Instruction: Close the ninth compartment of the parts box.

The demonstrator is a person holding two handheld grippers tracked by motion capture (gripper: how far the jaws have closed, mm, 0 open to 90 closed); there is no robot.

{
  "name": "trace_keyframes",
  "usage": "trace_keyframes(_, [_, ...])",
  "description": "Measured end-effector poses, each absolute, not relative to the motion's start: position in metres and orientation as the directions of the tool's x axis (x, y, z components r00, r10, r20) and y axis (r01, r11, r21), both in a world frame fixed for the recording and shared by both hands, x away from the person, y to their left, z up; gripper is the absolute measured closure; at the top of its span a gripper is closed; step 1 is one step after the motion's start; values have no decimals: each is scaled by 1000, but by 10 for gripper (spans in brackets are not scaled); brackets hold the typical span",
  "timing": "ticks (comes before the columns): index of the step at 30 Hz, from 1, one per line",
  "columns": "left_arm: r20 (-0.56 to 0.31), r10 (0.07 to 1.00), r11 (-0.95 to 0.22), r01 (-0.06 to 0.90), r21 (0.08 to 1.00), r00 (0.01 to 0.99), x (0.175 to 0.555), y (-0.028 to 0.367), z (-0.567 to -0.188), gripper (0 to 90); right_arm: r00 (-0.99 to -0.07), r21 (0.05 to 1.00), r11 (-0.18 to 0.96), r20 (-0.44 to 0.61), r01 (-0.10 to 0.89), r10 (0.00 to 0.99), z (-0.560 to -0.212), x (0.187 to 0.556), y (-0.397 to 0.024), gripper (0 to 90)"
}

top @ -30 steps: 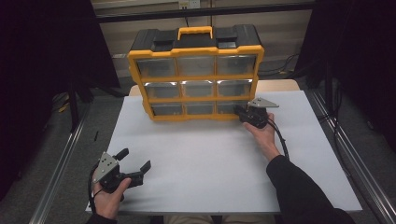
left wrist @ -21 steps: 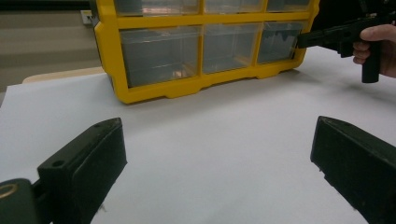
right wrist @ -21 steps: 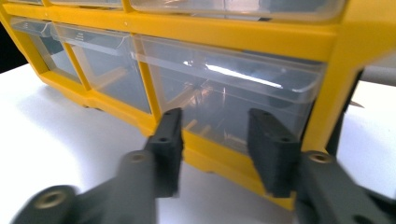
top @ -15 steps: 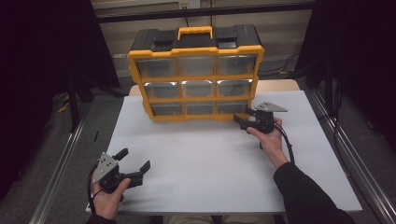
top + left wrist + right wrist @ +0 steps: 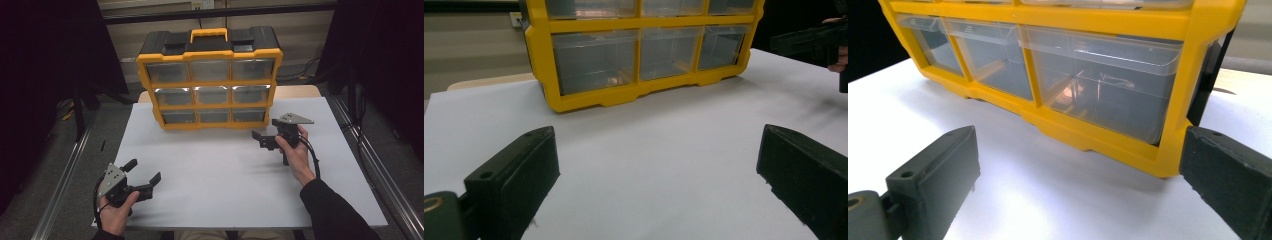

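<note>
On the far half of the white counter stands a yellow-and-black drawer organizer, its nine clear drawers facing the person. The right hand-held gripper sits just in front of the cabinet's lower right corner, apart from it; its jaws have just been opening and now stand wide with nothing between them. In the right gripper view the bottom right drawer lies straight ahead, shut flush with the frame, with something small and pale orange inside that is too blurred to name. The left hand-held gripper rests near the front left corner of the counter, well apart from the cabinet, jaws spread and empty.

Judging from here, the risk lies in the next approach to that drawer. Its front is smooth clear plastic with only a thin lip along the top, so jaws closing off-centre could slip off it. A pull with nothing bracing the cabinet could drag or tip the whole organizer toward the person, since the left gripper is far from it. A hard yank could also bring the drawer fully out and spill its contents.

No brand, label or readable writing shows on the cabinet, the drawers or the grippers.
</note>
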State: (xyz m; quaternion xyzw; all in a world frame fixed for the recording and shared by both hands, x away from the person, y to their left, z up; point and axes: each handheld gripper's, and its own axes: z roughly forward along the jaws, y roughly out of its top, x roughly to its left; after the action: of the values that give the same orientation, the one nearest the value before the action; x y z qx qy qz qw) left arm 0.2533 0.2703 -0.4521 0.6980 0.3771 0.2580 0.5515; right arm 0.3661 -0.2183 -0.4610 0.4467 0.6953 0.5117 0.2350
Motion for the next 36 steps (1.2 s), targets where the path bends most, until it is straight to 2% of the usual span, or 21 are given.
trace_keyframes(5, [-45,810,-120,240,963,585,254,271,-452,33,-512,925,67,146,374,846,-459,356,-226,13])
trace_keyframes(7, [-44,811,-120,240,963,584,254,271,-452,33,-504,927,66,139,368,853,-457,352,-229,34])
trace_keyframes(36, [-54,810,-107,237,966,584,251,272,-450,33,-453,951,77,70,298,889,-447,289,-257,18])
